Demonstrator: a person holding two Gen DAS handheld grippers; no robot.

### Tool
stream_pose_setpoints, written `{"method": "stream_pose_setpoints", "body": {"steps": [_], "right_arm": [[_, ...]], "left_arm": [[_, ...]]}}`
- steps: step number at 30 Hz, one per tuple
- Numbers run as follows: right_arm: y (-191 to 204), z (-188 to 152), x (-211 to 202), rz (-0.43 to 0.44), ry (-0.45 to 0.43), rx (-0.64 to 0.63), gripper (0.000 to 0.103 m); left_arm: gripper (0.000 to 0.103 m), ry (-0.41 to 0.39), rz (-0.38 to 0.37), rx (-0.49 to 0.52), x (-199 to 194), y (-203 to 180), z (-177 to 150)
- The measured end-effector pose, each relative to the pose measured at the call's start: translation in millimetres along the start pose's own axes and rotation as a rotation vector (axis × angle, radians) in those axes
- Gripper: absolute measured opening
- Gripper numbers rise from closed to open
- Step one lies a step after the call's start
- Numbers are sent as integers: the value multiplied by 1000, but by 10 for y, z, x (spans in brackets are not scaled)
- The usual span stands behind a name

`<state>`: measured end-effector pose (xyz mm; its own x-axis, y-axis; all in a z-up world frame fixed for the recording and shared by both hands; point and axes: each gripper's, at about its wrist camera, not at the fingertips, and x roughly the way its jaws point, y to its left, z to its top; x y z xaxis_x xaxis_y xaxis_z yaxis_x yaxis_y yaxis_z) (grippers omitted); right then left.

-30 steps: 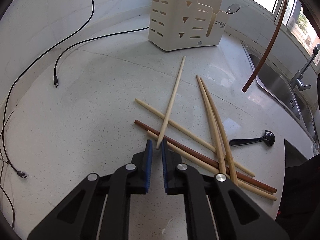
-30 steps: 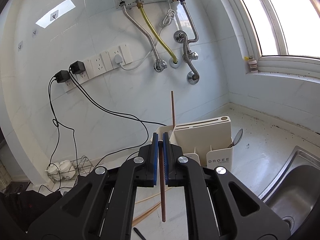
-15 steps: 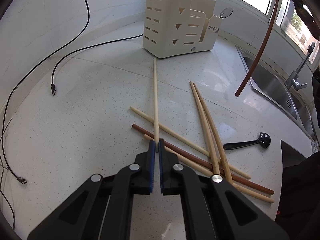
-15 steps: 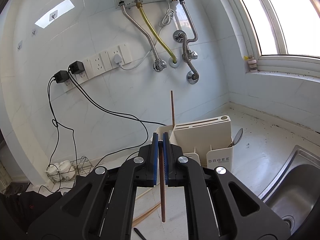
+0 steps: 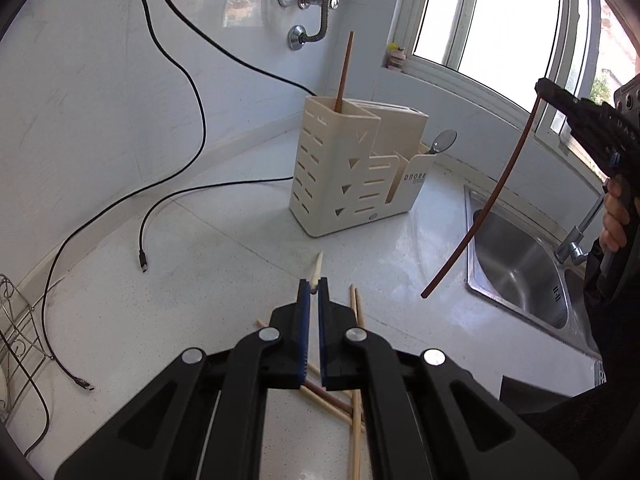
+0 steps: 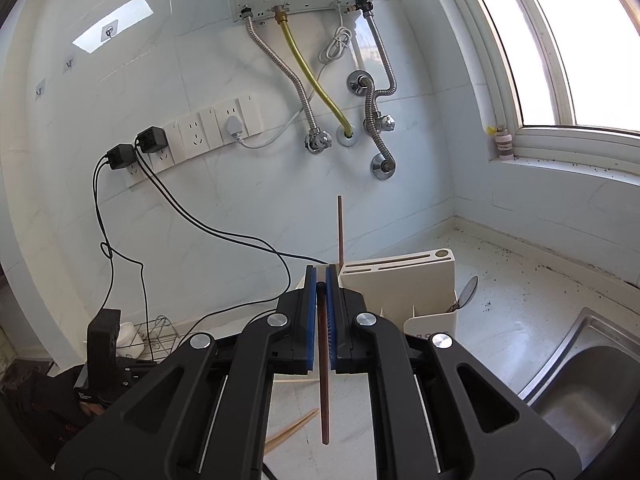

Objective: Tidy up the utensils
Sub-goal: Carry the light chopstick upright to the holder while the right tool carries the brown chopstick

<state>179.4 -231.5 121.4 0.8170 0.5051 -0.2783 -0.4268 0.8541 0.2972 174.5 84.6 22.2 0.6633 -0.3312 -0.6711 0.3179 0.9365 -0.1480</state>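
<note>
My left gripper (image 5: 314, 289) is shut on a pale wooden chopstick (image 5: 318, 267), whose tip pokes forward past the pads, above the counter. Several more chopsticks (image 5: 355, 309) lie crossed on the white counter below it. A cream utensil holder (image 5: 352, 172) stands ahead with one brown chopstick (image 5: 345, 72) upright in it and a spoon (image 5: 442, 142) in a side slot. My right gripper (image 6: 321, 280) is shut on a dark brown chopstick (image 6: 325, 400) that hangs down through the pads, short of the holder (image 6: 400, 280). In the left wrist view the same chopstick (image 5: 480, 220) hangs to the right.
A steel sink (image 5: 516, 264) with a tap (image 5: 576, 240) sits right of the holder. Black cables (image 5: 172, 184) trail across the counter and wall at left. A wire rack (image 5: 16, 344) stands at the far left edge. A person's hand (image 5: 614, 216) holds the right tool.
The left gripper closed on the pale chopstick and rose from the counter with it, tilting up towards the holder. The right gripper and its dark chopstick stayed put.
</note>
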Motion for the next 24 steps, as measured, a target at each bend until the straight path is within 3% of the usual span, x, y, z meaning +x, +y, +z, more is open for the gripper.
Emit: {"method": "stream_pose_setpoints", "body": {"steps": [14, 24], "right_arm": [[-124, 257, -62, -29, -50, -30, 4], [-187, 654, -134, -71, -123, -93, 4]], "left_arm": [[3, -112, 40, -33, -131, -200, 589], [3, -226, 22, -19, -569, -324, 945]]}}
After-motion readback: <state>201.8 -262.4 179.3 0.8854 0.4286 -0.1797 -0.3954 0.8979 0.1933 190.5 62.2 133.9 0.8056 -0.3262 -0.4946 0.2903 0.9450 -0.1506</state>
